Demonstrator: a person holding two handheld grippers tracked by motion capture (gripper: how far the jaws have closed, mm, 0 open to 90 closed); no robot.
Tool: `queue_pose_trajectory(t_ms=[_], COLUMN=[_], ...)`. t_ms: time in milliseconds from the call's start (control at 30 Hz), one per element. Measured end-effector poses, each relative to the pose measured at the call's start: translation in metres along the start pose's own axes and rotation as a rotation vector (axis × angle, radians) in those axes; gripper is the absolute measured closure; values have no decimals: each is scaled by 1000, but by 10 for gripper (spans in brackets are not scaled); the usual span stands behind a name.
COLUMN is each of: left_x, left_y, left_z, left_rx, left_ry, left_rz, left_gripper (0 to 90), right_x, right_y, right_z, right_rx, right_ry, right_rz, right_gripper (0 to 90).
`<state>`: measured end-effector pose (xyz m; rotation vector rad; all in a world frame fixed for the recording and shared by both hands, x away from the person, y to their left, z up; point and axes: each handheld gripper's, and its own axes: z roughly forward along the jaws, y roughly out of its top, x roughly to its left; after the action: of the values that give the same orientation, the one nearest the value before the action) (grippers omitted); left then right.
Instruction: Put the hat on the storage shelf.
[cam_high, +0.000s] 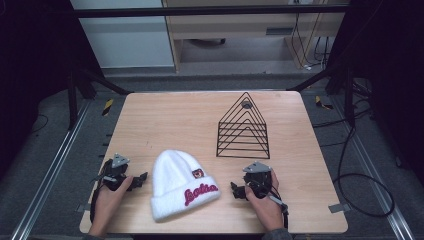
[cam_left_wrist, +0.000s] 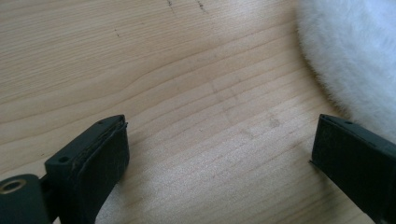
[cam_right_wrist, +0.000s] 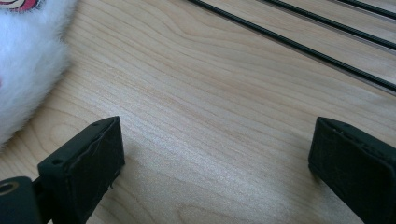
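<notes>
1. White fluffy knitted beanie (cam_high: 181, 182) with red lettering and a small patch on its folded cuff: lies flat on the light wooden table (cam_high: 170, 115), near the front edge, between the two grippers.
2. Black wire rack of nested triangular frames (cam_high: 243, 131): stands behind the beanie, to its right; nothing rests in its slots.
3. Left gripper (cam_high: 141, 178): jaws spread wide, holding nothing, just beside the beanie's left edge.
4. Right gripper (cam_high: 236, 190): jaws likewise wide and empty, near the cuff, in front of the rack.
</notes>
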<state>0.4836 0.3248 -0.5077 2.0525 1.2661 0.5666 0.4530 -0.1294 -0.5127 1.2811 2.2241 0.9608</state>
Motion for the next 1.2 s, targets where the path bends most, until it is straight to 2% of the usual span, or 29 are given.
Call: queue_pose_trajectory(t_ms=[333, 533, 600, 733, 833, 933, 1000, 1033, 1200], left_x=[0, -4, -5, -10, -15, -20, -22, -25, -30], left_y=[-2, 1, 6, 23, 38, 53, 58, 66, 81], left_z=[-2, -8, -10, -15, -17, -15, -14, -12, -2], left_rx=[3, 8, -2, 5, 10, 36, 37, 38, 59], left_ry=[-17, -23, -37, -32, -58, -75, -86, -96, -150], left_rz=[16, 61, 62, 123, 151, 184, 187, 195, 173], left_gripper=[27, 59, 59, 65, 66, 72, 71, 71, 75], right_x=[1, 1, 1, 1, 1, 1, 1, 1, 1], right_y=[0, 0, 0, 0, 0, 0, 0, 0, 0], right_z=[0, 0, 0, 0, 0, 0, 0, 0, 0], right_rx=[-2, -2, -2, -2, -2, -2, -2, -2, -2], right_ry=[-6, -6, -5, -5, -5, -5, -5, -5, -5], right_rz=[8, 8, 8, 8, 7, 8, 7, 8, 8], right_gripper=[37, 37, 37, 37, 36, 36, 37, 36, 36])
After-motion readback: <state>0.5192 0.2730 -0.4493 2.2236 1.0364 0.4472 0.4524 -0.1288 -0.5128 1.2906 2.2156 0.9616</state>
